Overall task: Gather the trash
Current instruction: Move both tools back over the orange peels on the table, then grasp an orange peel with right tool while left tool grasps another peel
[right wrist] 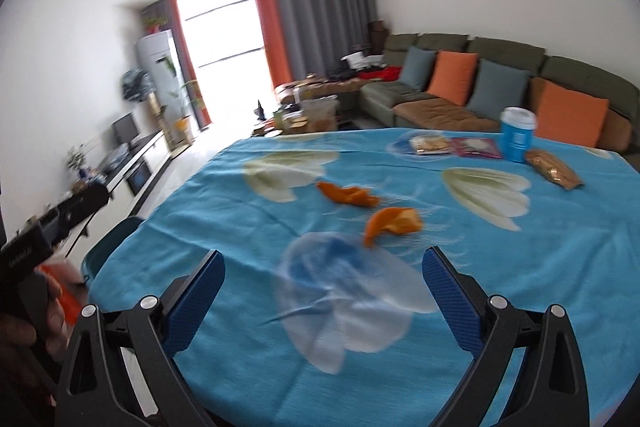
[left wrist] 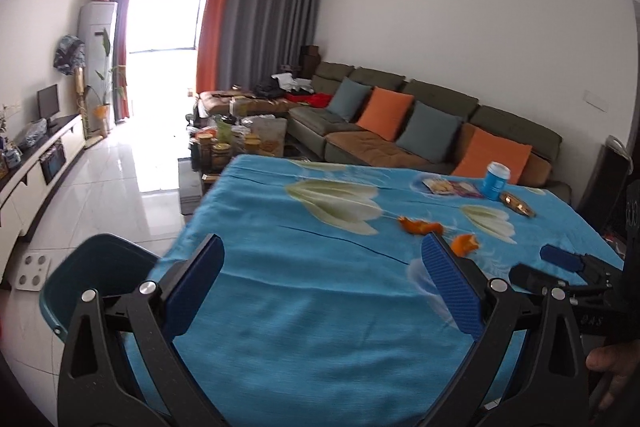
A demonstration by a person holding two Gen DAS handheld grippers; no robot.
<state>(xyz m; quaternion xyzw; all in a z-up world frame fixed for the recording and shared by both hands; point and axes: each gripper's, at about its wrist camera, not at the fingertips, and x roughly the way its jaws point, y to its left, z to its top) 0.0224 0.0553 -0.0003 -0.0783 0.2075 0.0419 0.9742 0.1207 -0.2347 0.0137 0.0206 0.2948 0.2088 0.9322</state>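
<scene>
Two pieces of orange peel lie on the blue flowered tablecloth [right wrist: 224,227]: the nearer peel [right wrist: 390,223] and the farther peel [right wrist: 348,195]. Further back stand a blue cup with a white lid [right wrist: 517,135], a brown snack packet [right wrist: 554,169], a clear snack packet [right wrist: 429,144] and a purple wrapper [right wrist: 478,147]. My right gripper [right wrist: 323,283] is open above the cloth, short of the nearer peel. My left gripper [left wrist: 323,267] is open and empty over the table's left part, with the peels [left wrist: 420,225] [left wrist: 466,243] to its right. The right gripper's blue pad [left wrist: 558,255] shows there too.
A teal chair [left wrist: 96,267] stands at the table's near left corner. Behind the table runs a long sofa [left wrist: 400,131] with orange and grey cushions. A low table crowded with jars [left wrist: 232,143] sits beyond the far edge. A TV cabinet [left wrist: 36,159] lines the left wall.
</scene>
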